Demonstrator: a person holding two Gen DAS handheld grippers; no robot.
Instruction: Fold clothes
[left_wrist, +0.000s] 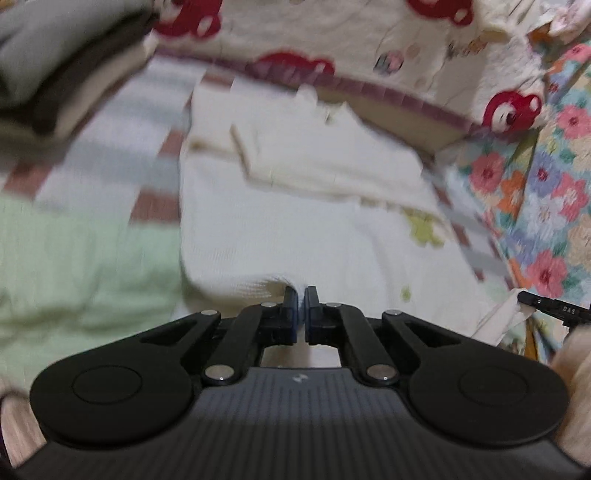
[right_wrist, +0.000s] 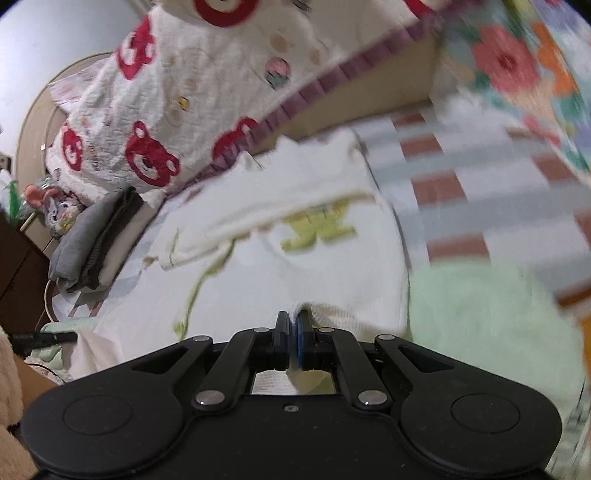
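A cream shirt (right_wrist: 314, 273) with a yellow-green print lies spread on the bed, sleeves folded across its upper part (the frames are blurred). Its ribbed hem bunches up at the near edge, pinched at two spots, one in each wrist view.

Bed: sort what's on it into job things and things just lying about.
Job:
white garment
left tool
right tool

Lying about:
bear blanket
grey folded pile
floral quilt
green cloth
stuffed toy
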